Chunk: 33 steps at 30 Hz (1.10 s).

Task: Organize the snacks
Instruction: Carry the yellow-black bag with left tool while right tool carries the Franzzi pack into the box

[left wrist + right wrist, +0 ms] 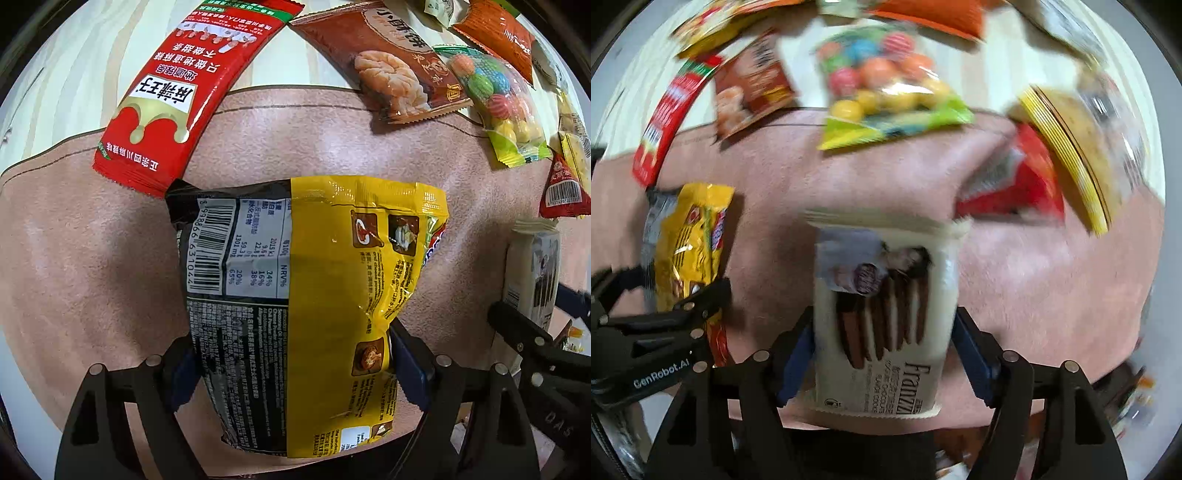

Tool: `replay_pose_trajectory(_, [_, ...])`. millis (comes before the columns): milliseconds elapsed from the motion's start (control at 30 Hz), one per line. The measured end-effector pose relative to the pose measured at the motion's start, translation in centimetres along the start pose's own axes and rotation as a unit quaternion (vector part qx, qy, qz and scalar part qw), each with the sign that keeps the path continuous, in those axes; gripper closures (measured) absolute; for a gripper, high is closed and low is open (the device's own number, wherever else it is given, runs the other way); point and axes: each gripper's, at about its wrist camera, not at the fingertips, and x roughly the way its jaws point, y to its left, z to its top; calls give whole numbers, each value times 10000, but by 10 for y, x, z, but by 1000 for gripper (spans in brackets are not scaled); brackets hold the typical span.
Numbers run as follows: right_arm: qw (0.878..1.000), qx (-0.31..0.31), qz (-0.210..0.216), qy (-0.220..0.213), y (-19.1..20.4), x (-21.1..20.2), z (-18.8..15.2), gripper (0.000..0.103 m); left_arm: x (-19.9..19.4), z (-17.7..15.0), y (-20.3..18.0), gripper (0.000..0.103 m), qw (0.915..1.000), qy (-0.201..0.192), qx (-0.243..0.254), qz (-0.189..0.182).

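My left gripper (pixel 291 365) is shut on a yellow and black snack bag (pixel 295 295), held back side up over the pink mat (pixel 92 258). My right gripper (pixel 882 354) is shut on a cream Franzzi chocolate cookie pack (pixel 886 306) above the same mat. In the left wrist view the cookie pack (pixel 532 269) and right gripper show at the right edge. In the right wrist view, which is blurred, the yellow bag (pixel 690 251) and the left gripper show at the left.
Along the mat's far edge lie a long red spicy-strip pack (pixel 173 96), a brown snack bag (pixel 380 62), a clear bag of coloured candy balls (pixel 495 107), an orange bag (pixel 498 33), a red triangular pack (pixel 561 192) and a yellow-rimmed pack (pixel 1071 147).
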Motion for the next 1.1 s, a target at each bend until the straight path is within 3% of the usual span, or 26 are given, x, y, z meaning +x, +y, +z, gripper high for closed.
replay_pose_trajectory(133, [9982, 600, 55, 75, -24, 7, -17, 29, -12, 12, -4, 18, 10000, -71, -40, 52])
replay_pose_trajectory(200, [9979, 648, -4, -27, -27, 6, -24, 39, -19, 9, -6, 18, 9999, -119, -37, 77])
replay_pose_trajectory(467, [9968, 362, -195, -683, -21, -22, -41, 42, -48, 3, -26, 19, 9991, -341, -35, 246])
replay_pose_trajectory(700, [9889, -128, -180, -1472, -25, -95, -48, 44, -103, -3, -39, 19, 9962, -819, -205, 228])
replay_pose_trajectory(1000, [9704, -403, 127, -2378, -8, -185, -2, 44, -197, 7, -51, 19, 9855, -1645, -422, 9])
replay_pose_trajectory(1100, [9658, -379, 243, -2554, 0, -199, 33, 44, -228, 23, -57, 19, 9804, -1923, -434, -67])
